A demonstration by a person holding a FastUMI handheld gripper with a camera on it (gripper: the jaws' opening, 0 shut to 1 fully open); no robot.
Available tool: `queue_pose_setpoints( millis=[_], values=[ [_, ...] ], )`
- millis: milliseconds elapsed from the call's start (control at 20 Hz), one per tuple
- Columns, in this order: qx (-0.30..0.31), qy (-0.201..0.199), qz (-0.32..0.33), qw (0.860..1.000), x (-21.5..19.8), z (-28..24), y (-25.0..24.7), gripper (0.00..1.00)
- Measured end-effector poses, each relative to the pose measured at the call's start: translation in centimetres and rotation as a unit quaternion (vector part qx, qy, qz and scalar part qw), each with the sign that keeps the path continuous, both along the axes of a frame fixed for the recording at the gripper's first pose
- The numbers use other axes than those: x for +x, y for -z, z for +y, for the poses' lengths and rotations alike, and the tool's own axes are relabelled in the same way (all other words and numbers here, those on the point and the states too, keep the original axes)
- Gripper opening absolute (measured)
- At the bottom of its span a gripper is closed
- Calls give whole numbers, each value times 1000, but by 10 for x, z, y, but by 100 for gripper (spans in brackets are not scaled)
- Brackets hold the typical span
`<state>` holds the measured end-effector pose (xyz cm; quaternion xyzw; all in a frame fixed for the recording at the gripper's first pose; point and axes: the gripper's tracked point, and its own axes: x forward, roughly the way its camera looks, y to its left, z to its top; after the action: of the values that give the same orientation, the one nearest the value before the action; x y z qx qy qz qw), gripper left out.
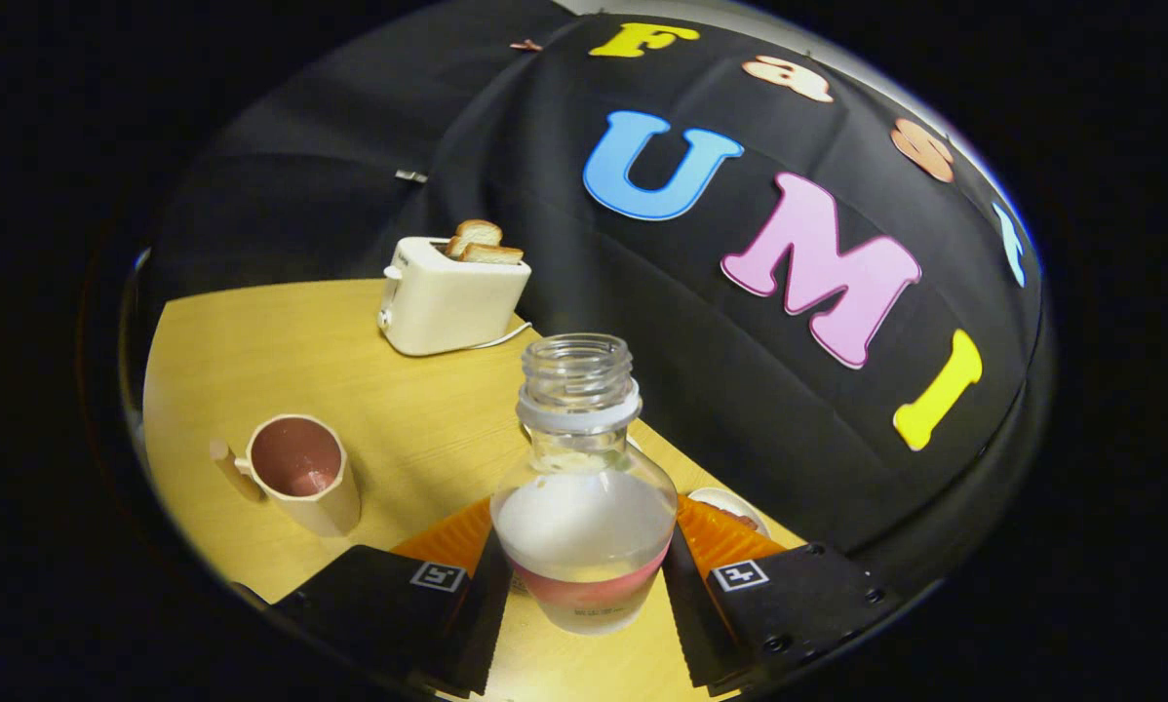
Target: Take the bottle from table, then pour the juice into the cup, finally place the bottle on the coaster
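Note:
A clear uncapped bottle (584, 507) with a pale liquid and a red label band stands between the two fingers of my gripper (584, 575). Both fingers press on its sides, and the whole view is tilted, so the bottle is held above the wooden table (408, 390). A beige cup (301, 473) with a pinkish inside and a side handle stands on the table ahead and to the left of the fingers. It looks empty. A small round white thing (735, 509), perhaps the coaster, peeks out just behind the right finger.
A cream toaster (450, 297) with two slices of toast sticking out stands far back on the table, its white cord trailing toward the bottle. The black booth wall rises behind and to the right of the table edge.

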<state>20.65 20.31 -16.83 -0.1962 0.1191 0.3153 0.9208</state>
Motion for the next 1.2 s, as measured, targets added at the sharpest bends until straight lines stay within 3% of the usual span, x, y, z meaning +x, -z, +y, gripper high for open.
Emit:
queue_pose_setpoints(
  millis=[250,650,900,1200],
  values=[
    [107,19,50,993,8,-2,18,76],
    [205,45,70,975,46,4,28,76],
    [222,47,76,971,57,23,42,77],
    [196,56,66,977,69,25,69,78]
  ],
)
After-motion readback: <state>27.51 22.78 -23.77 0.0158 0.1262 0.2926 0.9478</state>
